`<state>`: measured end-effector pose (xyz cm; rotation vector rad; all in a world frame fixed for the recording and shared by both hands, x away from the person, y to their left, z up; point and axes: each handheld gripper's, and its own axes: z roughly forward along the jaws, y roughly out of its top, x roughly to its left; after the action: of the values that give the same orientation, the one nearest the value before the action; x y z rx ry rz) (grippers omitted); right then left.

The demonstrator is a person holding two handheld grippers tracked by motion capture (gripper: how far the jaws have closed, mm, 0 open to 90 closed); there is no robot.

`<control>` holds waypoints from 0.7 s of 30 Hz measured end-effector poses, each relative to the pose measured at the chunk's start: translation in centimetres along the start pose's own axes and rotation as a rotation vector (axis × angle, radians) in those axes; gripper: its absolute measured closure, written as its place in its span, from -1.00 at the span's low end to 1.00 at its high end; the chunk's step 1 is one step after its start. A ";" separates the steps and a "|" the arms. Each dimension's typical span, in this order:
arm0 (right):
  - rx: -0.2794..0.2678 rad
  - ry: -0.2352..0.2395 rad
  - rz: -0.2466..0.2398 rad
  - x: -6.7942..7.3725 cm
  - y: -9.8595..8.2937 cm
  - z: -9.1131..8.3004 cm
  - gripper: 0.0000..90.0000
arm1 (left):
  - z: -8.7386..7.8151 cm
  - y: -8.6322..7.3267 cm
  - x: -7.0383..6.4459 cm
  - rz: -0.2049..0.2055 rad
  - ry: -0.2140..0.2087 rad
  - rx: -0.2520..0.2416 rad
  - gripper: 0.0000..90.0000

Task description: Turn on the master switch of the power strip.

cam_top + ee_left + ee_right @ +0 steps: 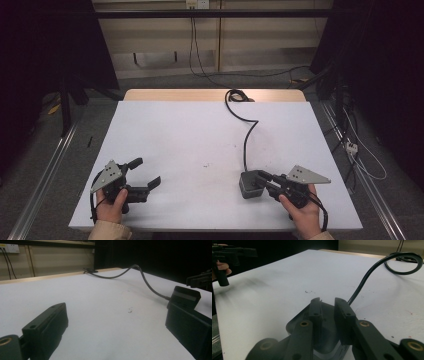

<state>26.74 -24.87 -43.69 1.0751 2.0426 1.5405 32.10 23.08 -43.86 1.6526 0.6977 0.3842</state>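
Observation:
A dark grey power adapter point(248, 189) lies on the white table point(200, 135) at the front right. Its black cable point(247, 135) runs toward the far edge and coils there. My right gripper point(260, 175) rests over the adapter's top. In the right gripper view its jaws stand close together with a narrow gap point(327, 300) above the adapter point(297, 325); whether they pinch any part of it is unclear. My left gripper point(147, 171) is held at the front left, open wide with nothing between its jaws point(117, 311). The adapter point(186, 296) and cable point(145, 280) lie beyond it.
A few small dark specks point(206, 165) mark the middle of the table. A bare wooden strip point(175, 94) runs along the far edge. Cables and a power strip point(351, 147) lie on the floor at the right, metal rails point(45, 175) on the left.

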 end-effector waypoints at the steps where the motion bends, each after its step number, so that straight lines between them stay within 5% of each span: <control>1: 0.002 0.005 0.000 0.0 0.0 0.0 0.76 | 0.0 0.0 0.0 -0.001 0.001 -0.001 -0.91; 21: 0.028 0.057 -0.005 0.5 0.2 0.1 0.97 | 0.0 0.0 0.0 -0.001 0.002 0.001 -0.91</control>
<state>26.55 -24.36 -43.46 1.0463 2.1092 1.5613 32.10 23.11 -43.86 1.6526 0.7008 0.3850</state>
